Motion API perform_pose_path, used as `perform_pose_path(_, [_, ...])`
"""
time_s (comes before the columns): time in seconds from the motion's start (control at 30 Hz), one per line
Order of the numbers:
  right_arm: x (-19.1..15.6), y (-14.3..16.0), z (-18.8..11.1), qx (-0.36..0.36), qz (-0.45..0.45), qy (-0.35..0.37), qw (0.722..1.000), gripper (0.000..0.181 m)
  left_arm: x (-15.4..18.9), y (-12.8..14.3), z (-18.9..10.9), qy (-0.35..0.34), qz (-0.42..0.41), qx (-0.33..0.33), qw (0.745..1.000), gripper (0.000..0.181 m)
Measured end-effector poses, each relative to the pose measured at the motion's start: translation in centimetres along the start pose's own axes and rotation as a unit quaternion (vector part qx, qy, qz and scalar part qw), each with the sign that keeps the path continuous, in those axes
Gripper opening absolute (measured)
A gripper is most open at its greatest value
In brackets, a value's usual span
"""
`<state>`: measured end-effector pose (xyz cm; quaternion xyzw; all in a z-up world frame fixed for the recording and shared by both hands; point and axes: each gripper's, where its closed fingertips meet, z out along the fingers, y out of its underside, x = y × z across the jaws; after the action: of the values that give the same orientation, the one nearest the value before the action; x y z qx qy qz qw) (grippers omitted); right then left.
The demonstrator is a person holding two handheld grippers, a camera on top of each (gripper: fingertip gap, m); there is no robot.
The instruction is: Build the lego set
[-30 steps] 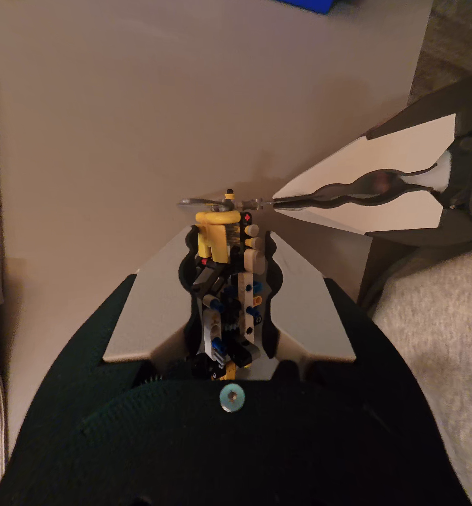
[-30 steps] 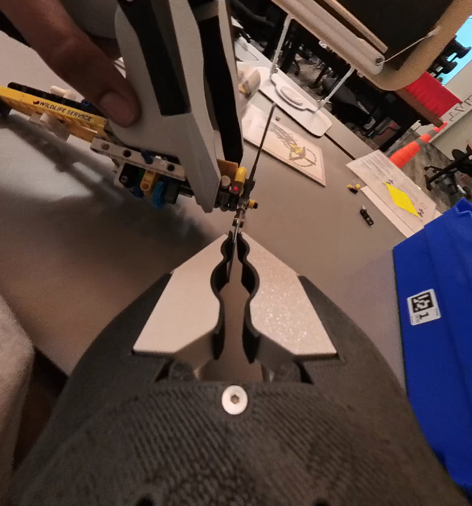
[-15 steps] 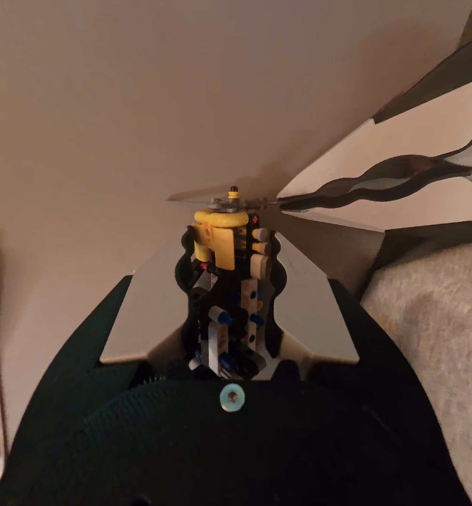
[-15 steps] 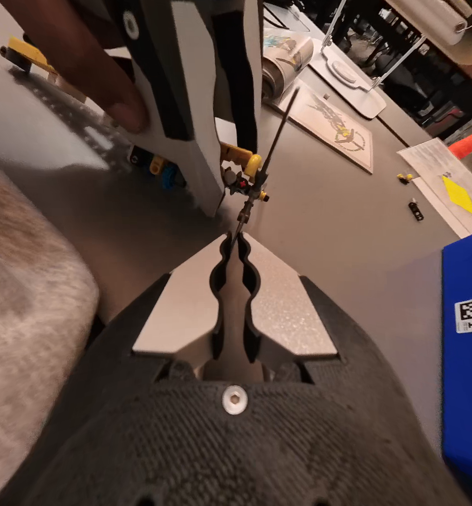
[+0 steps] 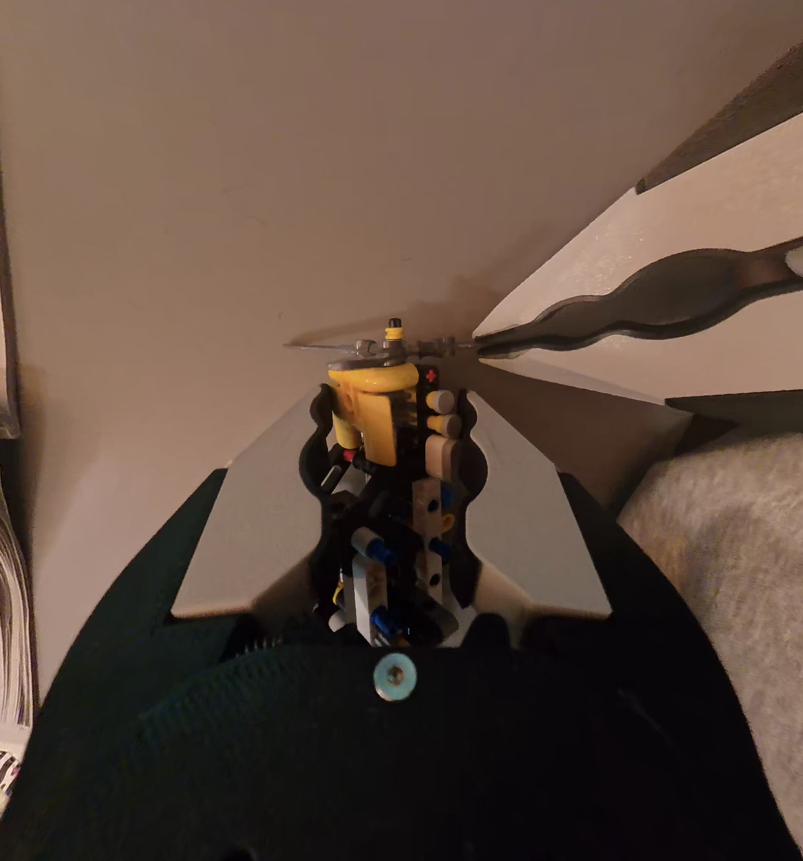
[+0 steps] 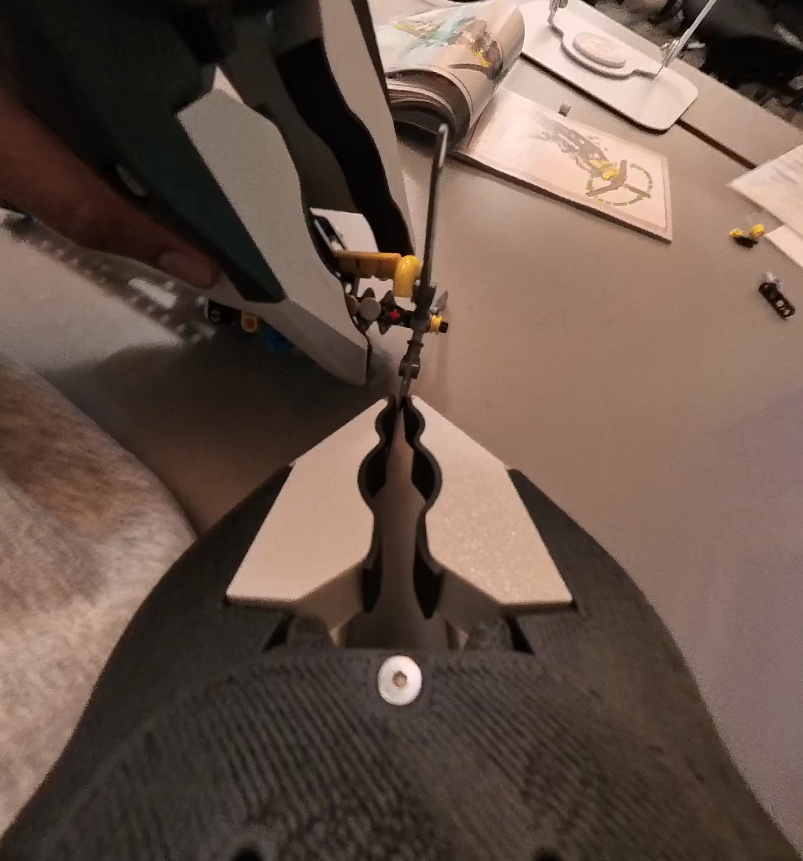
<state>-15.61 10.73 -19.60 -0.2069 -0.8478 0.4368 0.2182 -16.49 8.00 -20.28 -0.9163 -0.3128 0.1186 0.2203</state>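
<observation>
My left gripper (image 5: 392,396) is shut on a lego helicopter model (image 5: 390,489) of yellow, black and grey parts, held lengthwise between the fingers. A grey rotor (image 5: 390,349) with a yellow hub sits on the model's far end. My right gripper (image 6: 402,403) is shut on the tip of one thin grey rotor blade (image 6: 411,368). The opposite blade (image 6: 434,195) points away from it. In the left wrist view the right gripper (image 5: 476,347) comes in from the right. In the right wrist view the left gripper (image 6: 362,354) and the hand (image 6: 110,219) holding it are at upper left.
An open instruction booklet (image 6: 437,60) and a printed sheet (image 6: 572,158) lie on the grey table (image 6: 576,372). Small loose lego pieces (image 6: 747,231) (image 6: 775,296) lie at the right. A white stand base (image 6: 609,51) is at the back. A fuzzy grey sleeve (image 5: 740,582) is close by. Only a small space, under 4 cm, lies between the two pairs of fingers.
Both grippers have kept their hold and shifted together. The blue bin has left the right wrist view, where the booklet looks nearer. The booklet's edge is back at the left of the left wrist view.
</observation>
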Motion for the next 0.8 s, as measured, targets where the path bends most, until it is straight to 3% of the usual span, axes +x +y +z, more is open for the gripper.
perform_pose_path(0.8, [-0.16,-0.96,0.68,-0.006,0.005,-0.042,0.999,0.001,-0.74,0.47,-0.21,0.0,0.014,-0.002,1.0,0.052])
